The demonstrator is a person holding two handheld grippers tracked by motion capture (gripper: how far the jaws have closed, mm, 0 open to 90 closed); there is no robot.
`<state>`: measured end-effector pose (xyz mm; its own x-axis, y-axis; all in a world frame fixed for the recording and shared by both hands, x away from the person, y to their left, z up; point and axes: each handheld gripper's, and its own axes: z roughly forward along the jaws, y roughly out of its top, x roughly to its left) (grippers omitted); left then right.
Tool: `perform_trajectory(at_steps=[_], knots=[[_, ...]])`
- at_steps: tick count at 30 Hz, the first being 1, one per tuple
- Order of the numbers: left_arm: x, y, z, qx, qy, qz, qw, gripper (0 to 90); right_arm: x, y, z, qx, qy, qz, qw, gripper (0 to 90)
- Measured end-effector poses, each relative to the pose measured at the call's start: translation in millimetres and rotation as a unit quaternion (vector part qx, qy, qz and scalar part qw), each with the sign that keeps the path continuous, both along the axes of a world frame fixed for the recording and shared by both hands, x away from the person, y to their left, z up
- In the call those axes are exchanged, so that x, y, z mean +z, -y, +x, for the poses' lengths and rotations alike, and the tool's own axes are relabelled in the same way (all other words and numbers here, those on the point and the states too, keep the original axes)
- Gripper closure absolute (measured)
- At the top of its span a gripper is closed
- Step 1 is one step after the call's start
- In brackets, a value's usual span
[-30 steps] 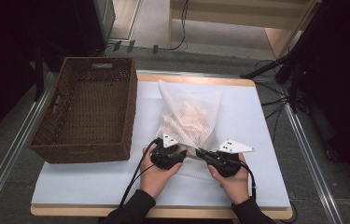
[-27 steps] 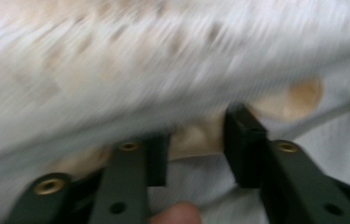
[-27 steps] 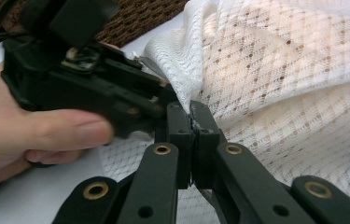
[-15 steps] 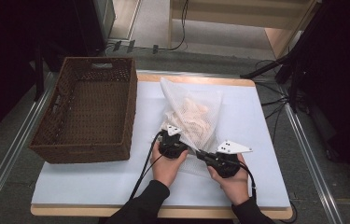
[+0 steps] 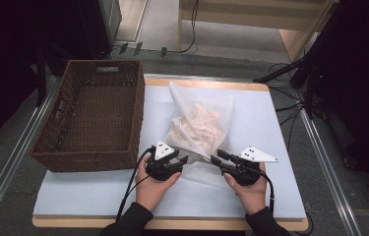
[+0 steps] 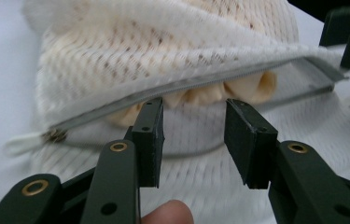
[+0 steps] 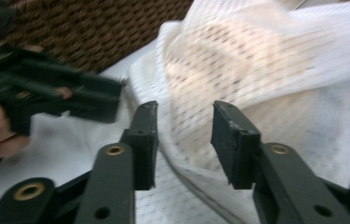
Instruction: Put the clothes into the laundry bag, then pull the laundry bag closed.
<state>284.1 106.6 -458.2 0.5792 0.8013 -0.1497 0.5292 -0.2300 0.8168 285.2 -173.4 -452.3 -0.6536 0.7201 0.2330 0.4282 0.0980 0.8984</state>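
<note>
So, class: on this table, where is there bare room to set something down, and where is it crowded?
Free patches: the white table cover right of the mesh laundry bag, and the near strip below the wicker basket. The basket's floor is also bare. It is crowded at the bag's near end, where the left gripper and right gripper meet at its zip opening.

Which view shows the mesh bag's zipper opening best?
The left gripper view: the grey zipper gapes open across the white mesh bag, cream cloth showing inside. The right gripper view shows blurred mesh; the high view shows the whole bag, its zipper barely visible.
</note>
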Motion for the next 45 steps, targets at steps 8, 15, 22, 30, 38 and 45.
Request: perform_trajectory(at_steps=[8,15,22,30,38,45], knots=[[2.8,-34.3,-27.0,0.018,0.019,0.008,0.9996,55.3,-9.8,31.2,-13.8,-0.057,-0.019,-0.006,0.9982,51.3],[-11.2,-46.9,-34.7,0.03,0.01,0.032,0.999,53.0,-24.2,46.7,-19.5,-0.095,-0.082,-0.025,0.9918,44.7],[-12.7,-47.7,-31.9,0.027,0.01,0.02,0.9994,52.0,-35.0,36.1,-18.7,-0.114,-0.116,-0.096,0.9821,47.7],[-12.6,-48.7,-31.5,0.023,0.01,0.019,0.9995,52.0,-34.6,45.5,-20.2,-0.094,-0.105,-0.116,0.9831,89.0],[-12.4,-45.4,-32.6,0.018,0.01,0.018,0.9996,52.0,-34.0,71.0,-16.1,-0.165,-0.113,-0.111,0.9735,80.3],[-12.0,-49.0,-33.4,0.016,0.013,0.014,0.9997,57.1,-6.6,40.9,-33.4,-0.102,-0.034,-0.056,0.9926,60.5]])
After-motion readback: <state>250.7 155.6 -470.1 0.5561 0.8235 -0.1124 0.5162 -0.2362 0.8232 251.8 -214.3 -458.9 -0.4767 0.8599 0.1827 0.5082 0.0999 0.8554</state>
